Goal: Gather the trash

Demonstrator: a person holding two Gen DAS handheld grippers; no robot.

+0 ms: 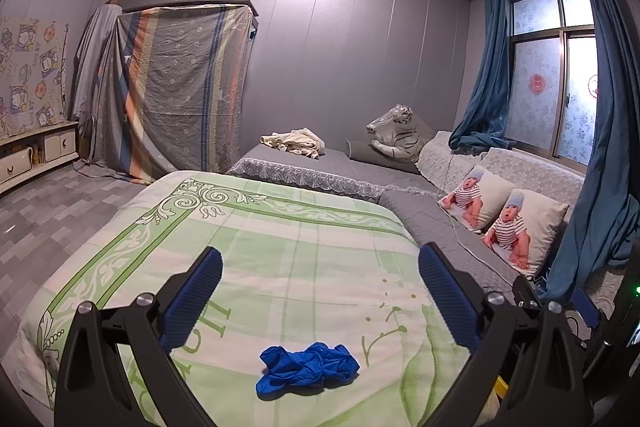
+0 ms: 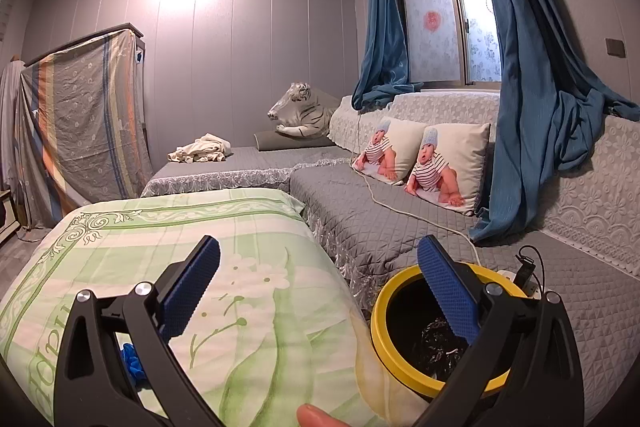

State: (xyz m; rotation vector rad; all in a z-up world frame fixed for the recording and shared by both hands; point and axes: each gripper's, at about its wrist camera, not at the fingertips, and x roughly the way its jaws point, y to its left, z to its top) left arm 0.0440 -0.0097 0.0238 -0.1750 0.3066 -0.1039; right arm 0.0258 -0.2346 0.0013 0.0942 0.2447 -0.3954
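A crumpled blue glove (image 1: 308,369) lies on the green and white bedspread (image 1: 280,247), low in the left wrist view. My left gripper (image 1: 320,259) is open and empty, its jaws spread wide above and beyond the glove. In the right wrist view a small part of the glove (image 2: 132,359) shows behind the left finger. My right gripper (image 2: 318,251) is open and empty over the bedspread's right edge. A yellow-rimmed trash bin (image 2: 400,287) with a black liner and dark crumpled trash inside stands between bed and sofa, partly hidden by the right finger.
A grey quilted sofa (image 2: 380,219) with two baby-print pillows (image 2: 448,163) runs along the window wall. A white cord (image 2: 420,217) crosses its seat. A plush tiger (image 2: 300,111) and a cream cloth (image 2: 200,149) lie further back. Blue curtains (image 2: 528,87) hang over the sofa back.
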